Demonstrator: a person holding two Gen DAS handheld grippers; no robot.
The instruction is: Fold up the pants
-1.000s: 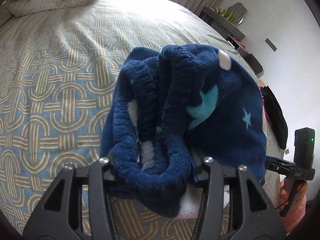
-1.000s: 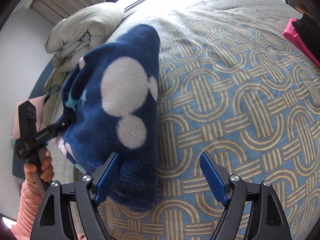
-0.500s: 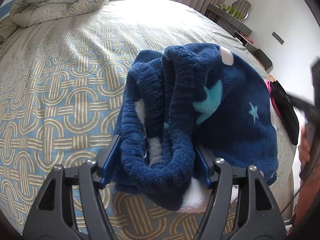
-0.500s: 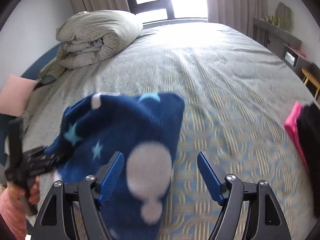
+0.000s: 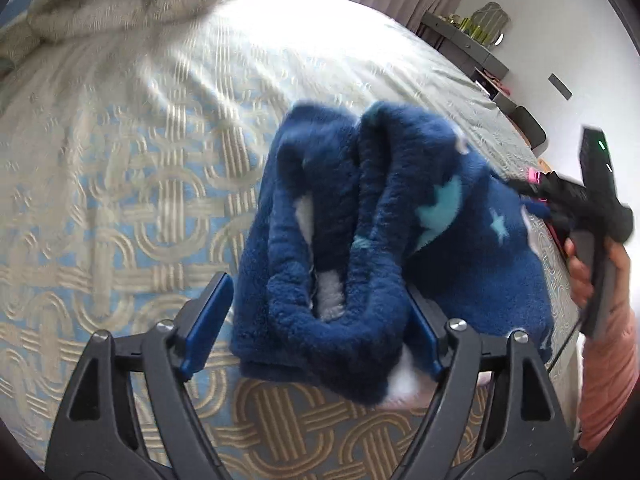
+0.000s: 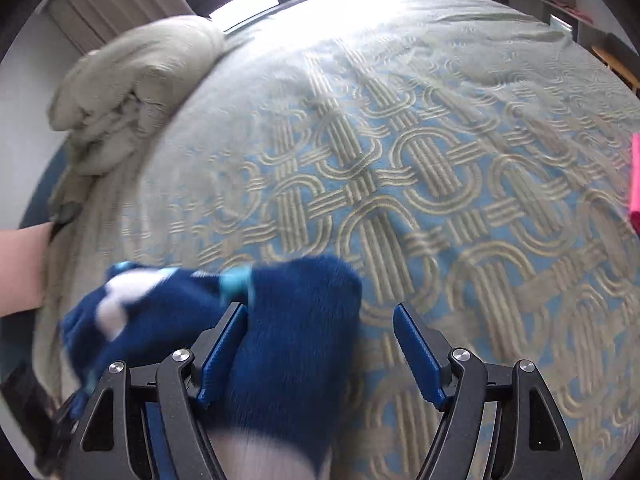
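The folded navy fleece pants (image 5: 360, 240), with teal stars and white spots, lie on the patterned bedspread (image 5: 120, 200). My left gripper (image 5: 312, 320) is open, its blue pads on either side of the bundle's near end, the left pad clear of the cloth. In the right wrist view the pants (image 6: 288, 344) lie between and over the jaws of my right gripper (image 6: 320, 348), which stands wide open; the cloth rests against the left pad. The right gripper also shows in the left wrist view (image 5: 592, 208), at the far right end of the pants.
A rolled grey-beige duvet (image 6: 132, 84) lies at the head of the bed. A pink garment (image 6: 634, 184) sits at the right edge. A shelf and chair (image 5: 480, 52) stand by the far wall. Open bedspread (image 6: 440, 160) stretches beyond the pants.
My left gripper has opened, letting go of the pants' near end. My right gripper has swung round and dropped onto the other end of the bundle, staying open.
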